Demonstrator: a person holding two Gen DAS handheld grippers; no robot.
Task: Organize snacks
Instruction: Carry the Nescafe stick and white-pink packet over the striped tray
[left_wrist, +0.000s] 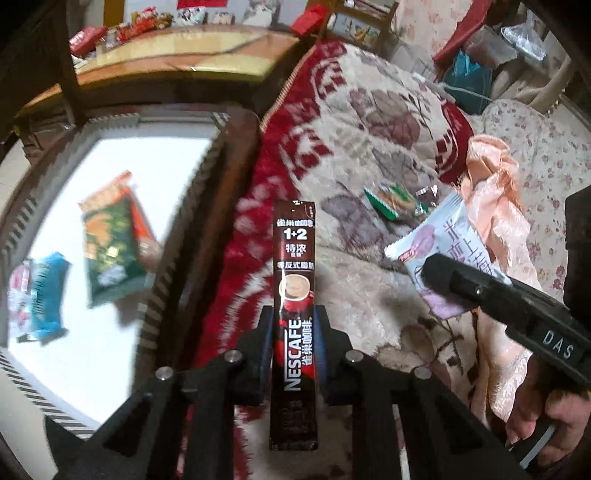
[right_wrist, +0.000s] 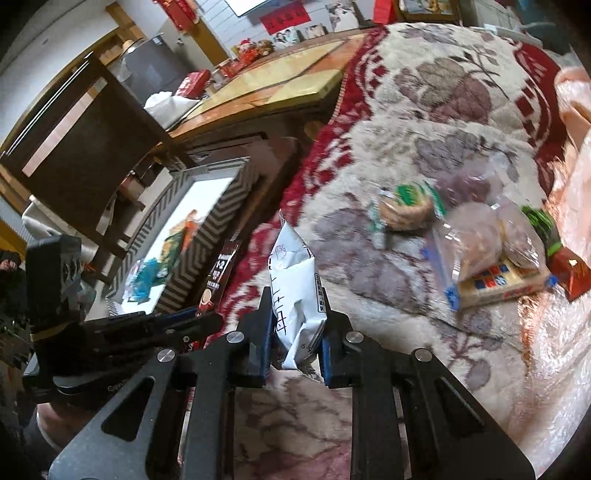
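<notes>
My left gripper (left_wrist: 294, 314) is shut on a brown Nescafe coffee stick (left_wrist: 294, 266), held upright over the red and cream blanket (left_wrist: 354, 122). My right gripper (right_wrist: 295, 306) is shut on a white and lilac snack packet (right_wrist: 293, 280); it also shows in the left wrist view (left_wrist: 443, 240), to the right of the stick. A white box with a striped rim (left_wrist: 110, 122) lies to the left and holds a green and orange packet (left_wrist: 110, 236) and a blue packet (left_wrist: 48, 291). More snacks lie on the blanket: a round cookie in a green wrapper (right_wrist: 406, 210), a clear bag (right_wrist: 484, 229) and a checkered yellow packet (right_wrist: 498, 284).
A dark wooden frame (left_wrist: 207, 229) runs between the box and the blanket. A low table (right_wrist: 273, 92) with red packages stands behind. A peach cloth (left_wrist: 495, 206) lies at the right. A dark chair (right_wrist: 85, 147) stands at the far left.
</notes>
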